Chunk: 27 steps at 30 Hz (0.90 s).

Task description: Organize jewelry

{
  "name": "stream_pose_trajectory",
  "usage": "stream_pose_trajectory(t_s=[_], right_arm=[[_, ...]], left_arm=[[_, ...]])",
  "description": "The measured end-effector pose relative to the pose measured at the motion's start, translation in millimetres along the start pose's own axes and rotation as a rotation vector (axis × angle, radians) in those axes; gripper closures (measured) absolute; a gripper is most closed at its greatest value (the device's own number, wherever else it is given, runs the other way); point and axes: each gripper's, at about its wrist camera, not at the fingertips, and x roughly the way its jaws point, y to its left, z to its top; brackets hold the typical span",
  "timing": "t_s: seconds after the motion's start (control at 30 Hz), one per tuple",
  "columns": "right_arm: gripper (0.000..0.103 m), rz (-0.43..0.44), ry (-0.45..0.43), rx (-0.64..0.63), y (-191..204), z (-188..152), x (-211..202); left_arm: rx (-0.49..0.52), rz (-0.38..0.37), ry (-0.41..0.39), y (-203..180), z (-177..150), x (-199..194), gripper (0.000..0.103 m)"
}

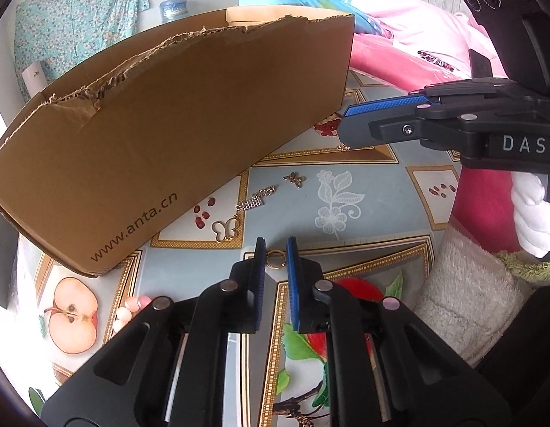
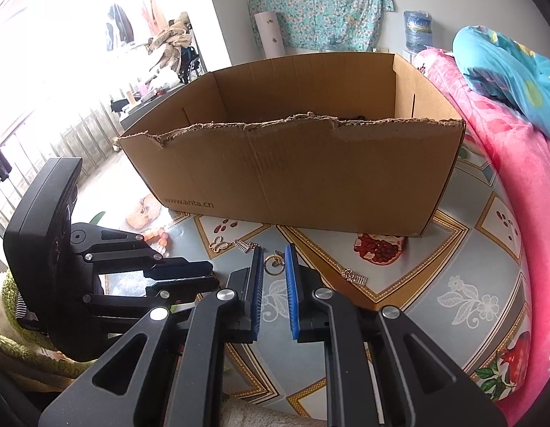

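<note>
Above the tablecloth (image 1: 363,192), both grippers (image 1: 276,249) (image 2: 273,257) gape narrowly, empty

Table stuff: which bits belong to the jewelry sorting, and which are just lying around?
Job:
cardboard box
butterfly pendant
gold ring
flower charm
left gripper
right gripper

Lying about:
white towel
pink blanket
water jug

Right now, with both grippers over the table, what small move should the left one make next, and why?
Probably ease the left gripper down around the gold ring and close. Its blue fingers are open, the ring shows in the gap at their tips, and the cardboard box sits just behind.
</note>
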Motion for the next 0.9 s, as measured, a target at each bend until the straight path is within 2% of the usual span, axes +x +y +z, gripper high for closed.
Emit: stream_pose_trajectory(t_s=[0.2, 0.3, 0.5, 0.67, 0.77, 0.9], right_arm=[[0.090, 0.001, -0.012, -0.009, 1, 2, -2], [0.090, 0.006, -0.029, -0.011, 1, 4, -7], [0.090, 0.025, -0.102, -0.026, 4, 21, -24], [0.090, 0.036, -0.189, -0.049, 2, 51, -40], [0.090, 0.026, -0.204, -0.059, -3, 73, -36], [0.090, 0.007, -0.150, -0.069, -14, 100, -10]], left_arm=[[-0.033, -0.011, -0.018, 0, -2, -7, 0.093], [-0.068, -0.032, -0.053, 2, 1, -19, 0.093], [-0.115, -0.093, -0.192, 11, 29, -61, 0.093], [-0.138, -0.090, -0.297, 26, 65, -83, 0.093], [-0.159, -0.034, -0.289, 34, 89, -73, 0.093], [-0.205, 0.012, -0.223, 51, 118, -46, 0.093]])
